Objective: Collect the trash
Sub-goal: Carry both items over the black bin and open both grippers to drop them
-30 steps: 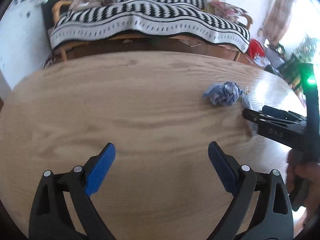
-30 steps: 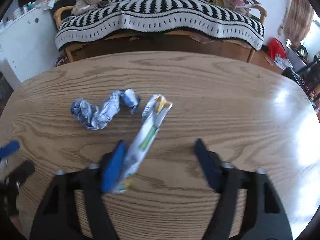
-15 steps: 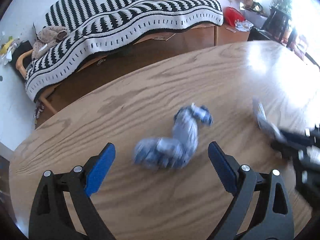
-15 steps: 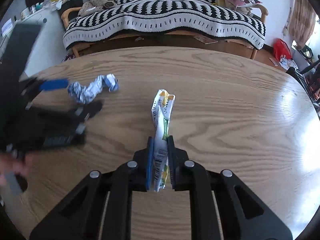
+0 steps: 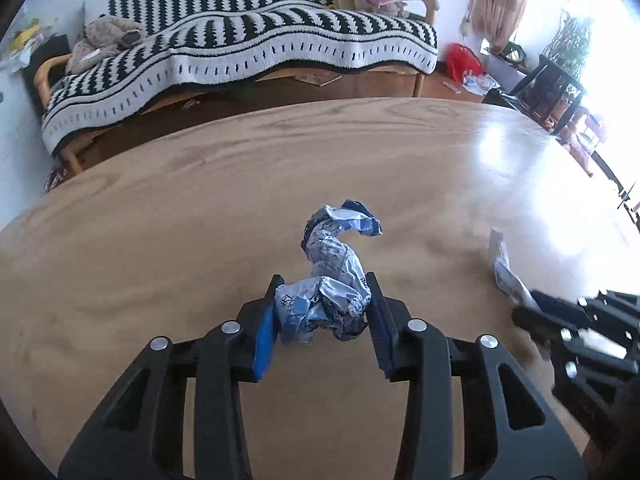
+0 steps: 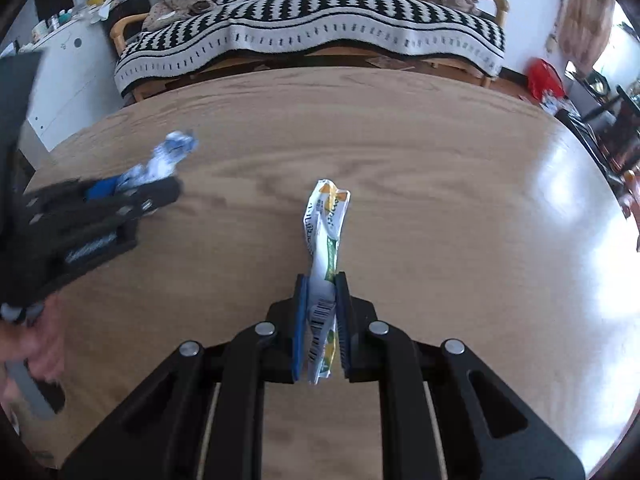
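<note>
My left gripper (image 5: 323,308) closing on crumpled blue foil wrapper (image 5: 334,276), right gripper (image 6: 322,312) clamping twisted white wrapper (image 6: 325,240) over oak table (image 6: 440,184), print blurred.

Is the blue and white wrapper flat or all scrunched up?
Scrunched up. The blue and white wrapper is a crumpled, twisted wad, between the closing left gripper pads.

No lettering reads clearly: the white-green wrapper (image 6: 325,236) bears a barcode at its 6 o'clock end and blurred print
</note>
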`<state>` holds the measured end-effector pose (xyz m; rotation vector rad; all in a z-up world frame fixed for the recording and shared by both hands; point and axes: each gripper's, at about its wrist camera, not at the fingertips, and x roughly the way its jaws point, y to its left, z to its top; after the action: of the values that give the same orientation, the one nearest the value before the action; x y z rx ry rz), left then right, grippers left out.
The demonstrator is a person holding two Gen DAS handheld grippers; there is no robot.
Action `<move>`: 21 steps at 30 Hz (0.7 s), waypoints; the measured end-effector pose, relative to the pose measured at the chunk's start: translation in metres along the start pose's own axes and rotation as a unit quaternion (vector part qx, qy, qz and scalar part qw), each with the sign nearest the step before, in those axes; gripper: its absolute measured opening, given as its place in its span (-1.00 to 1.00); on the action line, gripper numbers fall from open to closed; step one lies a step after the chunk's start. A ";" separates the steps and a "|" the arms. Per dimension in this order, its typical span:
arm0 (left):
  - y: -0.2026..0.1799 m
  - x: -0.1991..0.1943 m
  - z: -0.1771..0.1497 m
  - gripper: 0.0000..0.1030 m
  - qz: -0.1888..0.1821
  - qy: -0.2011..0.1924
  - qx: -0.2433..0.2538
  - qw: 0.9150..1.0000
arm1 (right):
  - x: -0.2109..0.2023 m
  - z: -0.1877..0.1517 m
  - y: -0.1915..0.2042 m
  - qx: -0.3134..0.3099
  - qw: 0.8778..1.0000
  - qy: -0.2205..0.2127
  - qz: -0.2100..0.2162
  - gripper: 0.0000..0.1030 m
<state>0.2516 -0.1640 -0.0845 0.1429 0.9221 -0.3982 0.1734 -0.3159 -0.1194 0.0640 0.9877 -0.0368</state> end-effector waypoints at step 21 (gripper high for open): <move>-0.031 -0.175 -0.130 -0.23 0.000 -0.026 -0.018 0.999 | -0.154 -0.132 0.016 0.008 0.999 -0.044 0.017 -0.72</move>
<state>0.0487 -0.1073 -0.0217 0.0997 0.8768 -0.3834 -0.0200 -0.2900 -0.0623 0.0918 0.8979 -0.0166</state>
